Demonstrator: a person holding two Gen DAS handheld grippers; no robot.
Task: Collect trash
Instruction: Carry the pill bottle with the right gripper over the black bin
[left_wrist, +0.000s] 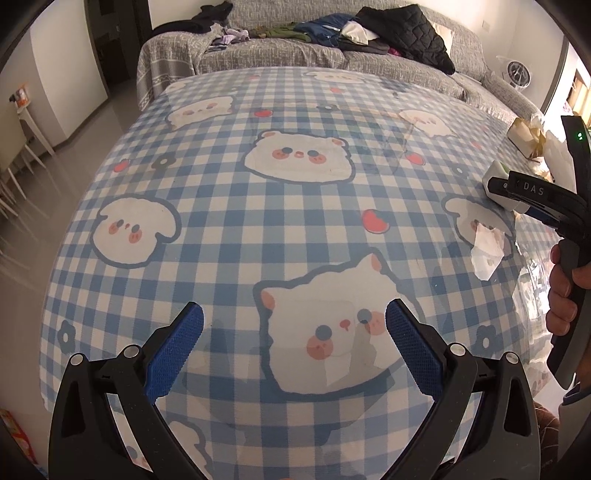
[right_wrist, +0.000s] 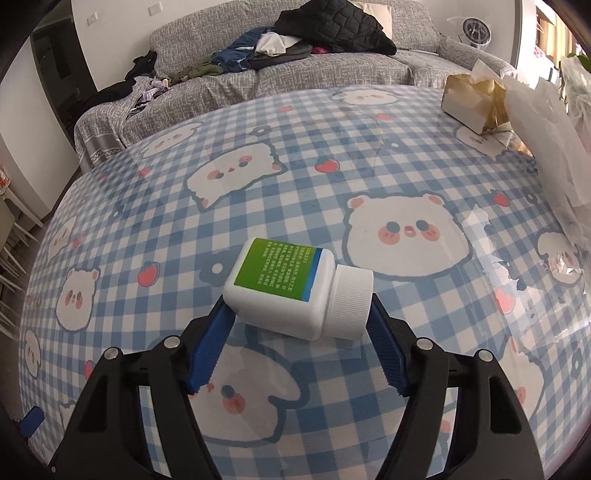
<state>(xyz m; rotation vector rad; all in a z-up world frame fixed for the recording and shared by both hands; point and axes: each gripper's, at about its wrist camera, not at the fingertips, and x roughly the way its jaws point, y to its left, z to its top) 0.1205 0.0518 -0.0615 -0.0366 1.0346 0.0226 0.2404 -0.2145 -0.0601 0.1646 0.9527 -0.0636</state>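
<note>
A white plastic bottle (right_wrist: 291, 291) with a green label and ribbed white cap lies sideways between the blue pads of my right gripper (right_wrist: 297, 325), which is shut on it just above the checked tablecloth (right_wrist: 332, 192). In the left wrist view the right gripper (left_wrist: 517, 192) shows at the right edge with the bottle (left_wrist: 498, 175) partly hidden behind it. My left gripper (left_wrist: 294, 325) is open and empty over the tablecloth (left_wrist: 221, 221). A torn scrap of clear film (left_wrist: 487, 251) lies on the cloth at right; it also shows in the right wrist view (right_wrist: 480, 221).
A gold tissue box (right_wrist: 472, 103) and a white plastic bag (right_wrist: 546, 147) sit at the table's far right. A grey sofa (right_wrist: 295, 74) piled with clothes runs behind the table. White chair legs (left_wrist: 22, 166) stand at left.
</note>
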